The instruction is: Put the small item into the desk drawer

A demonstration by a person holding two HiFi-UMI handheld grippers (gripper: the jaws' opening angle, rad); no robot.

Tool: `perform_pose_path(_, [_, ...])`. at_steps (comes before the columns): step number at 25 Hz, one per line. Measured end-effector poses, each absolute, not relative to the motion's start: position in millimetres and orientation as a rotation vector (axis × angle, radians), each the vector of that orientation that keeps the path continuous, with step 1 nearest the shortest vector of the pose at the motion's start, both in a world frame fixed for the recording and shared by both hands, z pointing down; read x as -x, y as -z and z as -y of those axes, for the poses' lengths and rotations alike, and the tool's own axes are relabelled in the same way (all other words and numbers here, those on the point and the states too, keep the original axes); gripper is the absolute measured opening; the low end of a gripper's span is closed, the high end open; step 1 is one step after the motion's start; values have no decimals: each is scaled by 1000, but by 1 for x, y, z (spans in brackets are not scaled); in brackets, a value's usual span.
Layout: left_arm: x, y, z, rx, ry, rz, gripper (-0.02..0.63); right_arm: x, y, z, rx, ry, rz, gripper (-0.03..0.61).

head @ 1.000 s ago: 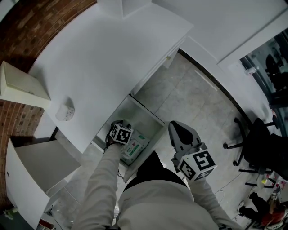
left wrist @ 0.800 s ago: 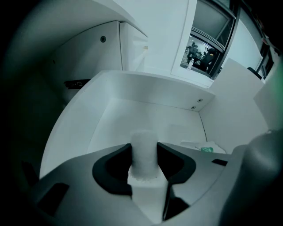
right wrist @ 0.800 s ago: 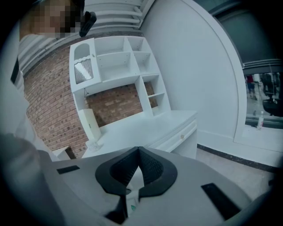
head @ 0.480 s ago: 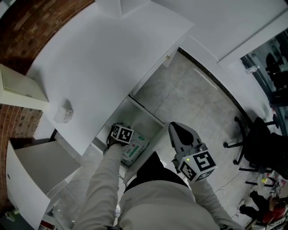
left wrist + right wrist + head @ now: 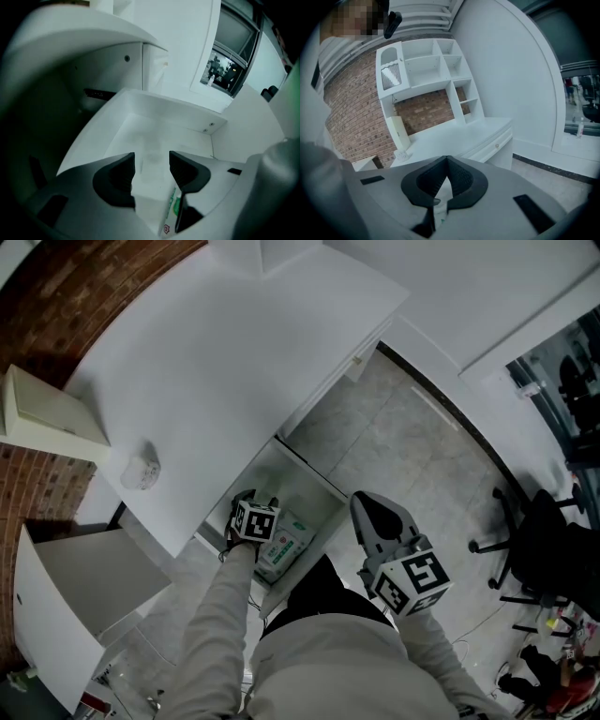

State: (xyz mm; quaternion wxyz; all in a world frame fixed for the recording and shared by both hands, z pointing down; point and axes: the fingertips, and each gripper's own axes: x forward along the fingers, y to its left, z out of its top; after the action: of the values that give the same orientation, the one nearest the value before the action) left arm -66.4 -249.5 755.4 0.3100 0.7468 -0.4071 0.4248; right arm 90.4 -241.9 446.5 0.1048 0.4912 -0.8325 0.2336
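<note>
The small item is a white and green packet [image 5: 288,546] lying flat in the open white desk drawer [image 5: 302,486]. My left gripper [image 5: 253,500] reaches into that drawer just above the packet's far end. Its jaws are opening. In the left gripper view the left gripper [image 5: 151,163] shows a bare gap between its pads, with the packet [image 5: 171,212] low down under the right jaw and the drawer's far wall [image 5: 178,110] ahead. My right gripper [image 5: 367,503] hangs outside the drawer above the floor. In the right gripper view the right gripper [image 5: 447,162] has its fingertips together.
The white desk top [image 5: 234,362] carries a small round white object [image 5: 141,471] and a cream box [image 5: 52,413]. A closed drawer with a knob [image 5: 361,358] lies further along. A white cabinet [image 5: 66,601] stands at the left, an office chair [image 5: 534,540] at the right.
The left gripper stays over the packet in the drawer, shifted only slightly. The right gripper has not moved.
</note>
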Motion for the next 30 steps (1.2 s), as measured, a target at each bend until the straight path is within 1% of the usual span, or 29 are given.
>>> perform_pose_path(7, [65, -671, 262, -2123, -908, 1198, 230, -77, -439, 236, -1415, -676, 2500, 28])
perform_pose_path(11, [74, -614, 271, -2226, -809, 1289, 197, -69, -432, 232, -1404, -655, 2529, 28])
perform_pose_path(17, [86, -547, 267, -2315, -669, 1397, 179, -58, -418, 226, -1383, -608, 2574, 28])
perform_pose_path(22, [97, -505, 254, -2352, -553, 1473, 155, -50, -411, 219, -1365, -586, 2606, 28])
perform_pose_path(27, [111, -471, 239, -2368, -465, 1554, 115, -42, -402, 212, -1351, -565, 2636, 28])
perform_pose_path(30, [116, -453, 228, -2386, -389, 1572, 110, -37, -396, 209, -1342, -546, 2651, 28])
